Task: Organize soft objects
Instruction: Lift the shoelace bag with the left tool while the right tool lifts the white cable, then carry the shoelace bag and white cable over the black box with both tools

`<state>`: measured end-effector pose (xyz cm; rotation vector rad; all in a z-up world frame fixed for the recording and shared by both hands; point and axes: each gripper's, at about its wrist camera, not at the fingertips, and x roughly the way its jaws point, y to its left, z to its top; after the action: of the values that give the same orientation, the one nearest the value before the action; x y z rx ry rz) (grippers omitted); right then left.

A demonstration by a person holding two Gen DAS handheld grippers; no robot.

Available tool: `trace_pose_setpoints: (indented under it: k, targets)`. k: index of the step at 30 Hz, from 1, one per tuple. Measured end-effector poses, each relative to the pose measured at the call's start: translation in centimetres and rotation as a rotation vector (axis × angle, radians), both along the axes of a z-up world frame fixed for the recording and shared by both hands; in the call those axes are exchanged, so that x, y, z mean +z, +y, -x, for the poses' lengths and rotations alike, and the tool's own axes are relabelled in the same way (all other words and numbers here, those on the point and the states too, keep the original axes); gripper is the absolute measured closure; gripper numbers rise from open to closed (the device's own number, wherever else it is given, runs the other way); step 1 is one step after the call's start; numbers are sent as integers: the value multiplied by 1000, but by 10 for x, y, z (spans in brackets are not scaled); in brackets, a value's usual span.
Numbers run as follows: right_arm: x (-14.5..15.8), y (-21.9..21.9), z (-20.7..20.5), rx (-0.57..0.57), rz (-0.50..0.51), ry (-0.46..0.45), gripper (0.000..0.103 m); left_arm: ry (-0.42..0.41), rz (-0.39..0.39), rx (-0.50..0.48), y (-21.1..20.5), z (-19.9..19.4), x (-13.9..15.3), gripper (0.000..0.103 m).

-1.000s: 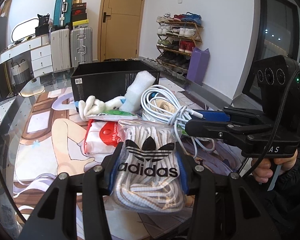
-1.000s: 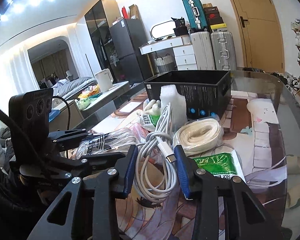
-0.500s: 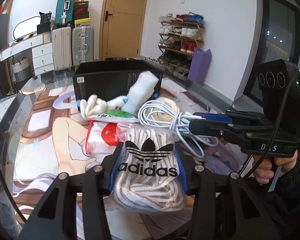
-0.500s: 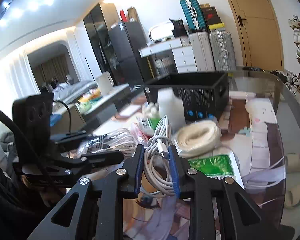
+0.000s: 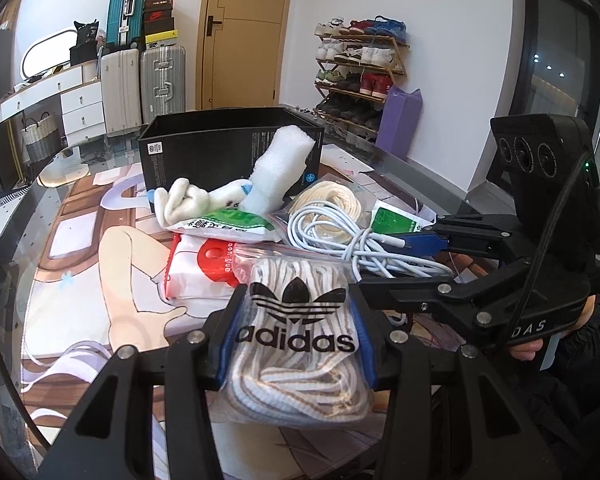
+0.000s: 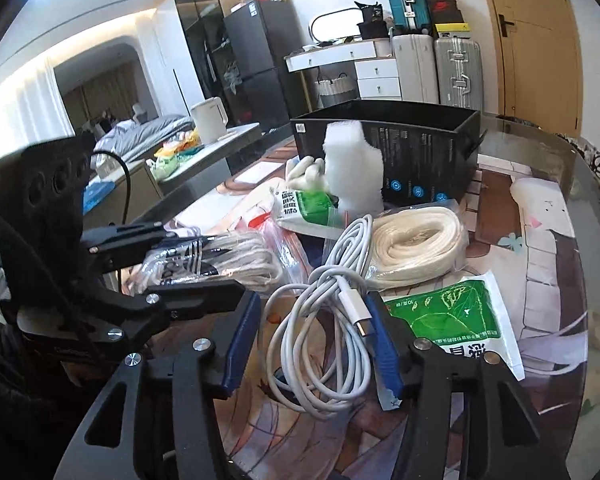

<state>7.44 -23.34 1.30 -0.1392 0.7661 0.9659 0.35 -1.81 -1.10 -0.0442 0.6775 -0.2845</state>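
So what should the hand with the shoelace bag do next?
Probably carry the shoelace bag over to the black box and drop it in. The left gripper already pinches the bag, and the box stands open behind the pile.

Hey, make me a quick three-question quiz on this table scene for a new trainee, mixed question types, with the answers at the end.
1. True or false: the left gripper is clamped on the bag of shoelaces.
2. What lies between the right gripper's opening jaws? A) the green packet B) the white cable C) the cream coil
3. Fill in: the white foam roll leans against the black ____.

Key:
1. True.
2. B, the white cable; the pads stand apart from it. The green packet and cream coil lie beside it.
3. Box.
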Motion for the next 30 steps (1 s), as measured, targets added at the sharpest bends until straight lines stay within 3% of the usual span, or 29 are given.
trace_pose_setpoints:
  k: [9,30]
  targets:
    - [6,-9,7,0,-44,-26,59,-21,34,2,5,3,6,57]
    - [58,-37,6,-72,-214,-98,59,-129,45,48,16,6,43,57]
